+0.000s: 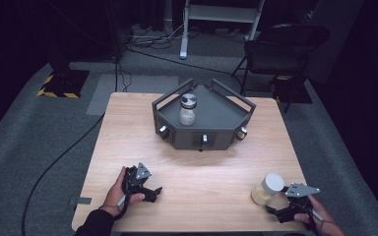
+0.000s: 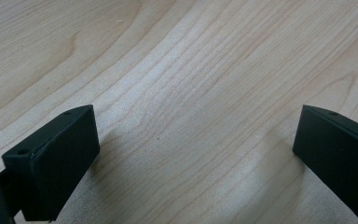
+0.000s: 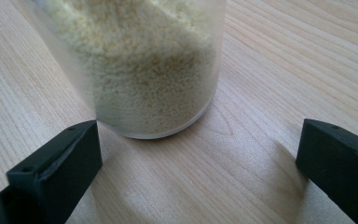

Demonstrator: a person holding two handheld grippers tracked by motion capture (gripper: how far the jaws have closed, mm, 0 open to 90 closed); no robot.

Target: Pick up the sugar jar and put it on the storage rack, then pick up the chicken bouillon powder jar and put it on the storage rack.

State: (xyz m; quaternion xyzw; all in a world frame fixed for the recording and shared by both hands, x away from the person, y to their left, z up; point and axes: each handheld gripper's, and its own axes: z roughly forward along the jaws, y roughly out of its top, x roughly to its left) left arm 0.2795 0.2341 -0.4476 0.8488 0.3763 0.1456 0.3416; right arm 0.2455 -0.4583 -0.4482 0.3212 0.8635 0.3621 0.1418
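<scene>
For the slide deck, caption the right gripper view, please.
Open right gripper poised at the base of a clear jar of pale grains standing on the wooden table.

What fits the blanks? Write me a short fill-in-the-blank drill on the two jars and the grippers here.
1. The jar of pale grains stands on the wooden ____, close in front of the right gripper.
2. The jaws of the right gripper stand ____, not touching that jar.
3. The jar with the metal lid stands upright inside the dark ____.
4. Between the jaws of the left gripper lies bare ____.

Missing words: table; open; tray; wood
</scene>
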